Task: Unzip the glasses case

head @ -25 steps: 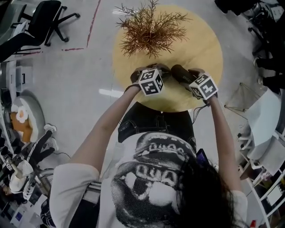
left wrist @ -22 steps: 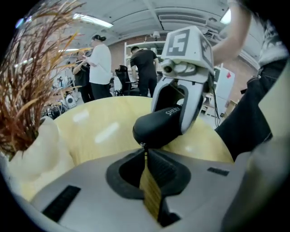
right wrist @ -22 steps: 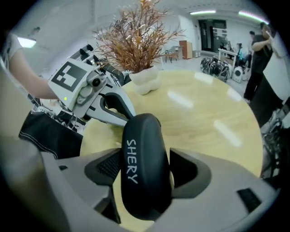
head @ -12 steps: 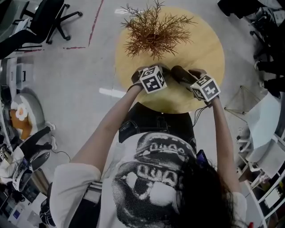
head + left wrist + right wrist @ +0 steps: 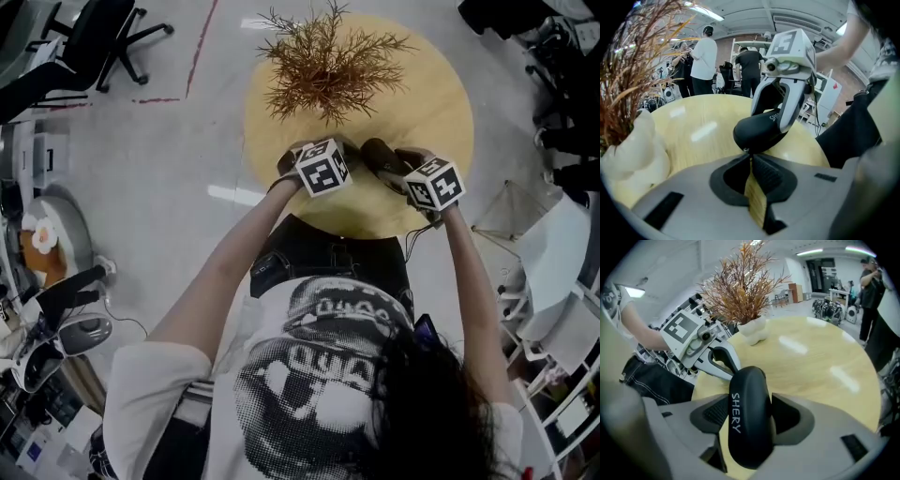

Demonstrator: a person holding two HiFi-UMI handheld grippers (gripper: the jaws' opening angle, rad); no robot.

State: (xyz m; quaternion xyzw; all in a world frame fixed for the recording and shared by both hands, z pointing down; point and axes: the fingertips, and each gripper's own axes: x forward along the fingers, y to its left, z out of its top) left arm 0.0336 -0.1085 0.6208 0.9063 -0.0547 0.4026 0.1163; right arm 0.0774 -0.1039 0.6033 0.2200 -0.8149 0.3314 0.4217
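Note:
A black glasses case (image 5: 378,154) printed "SHERY" lies near the front of a round wooden table (image 5: 441,94). My right gripper (image 5: 750,397) straddles the case (image 5: 746,418) across its width. Its jaws have just been closing and both pads now press on the sides. My left gripper (image 5: 750,157) is at the case's end (image 5: 757,131). It is shut, pinching the small zipper pull at its tips. In the head view the two marker cubes hide the jaws.
A dried brown plant (image 5: 328,56) in a white pot (image 5: 633,154) stands at the back of the table, close to the left gripper. The table's near edge is just behind the grippers. People stand in the background (image 5: 704,61). An office chair (image 5: 94,37) is far left.
Both grippers and the case stay where they were. Only the head view has shifted slightly.

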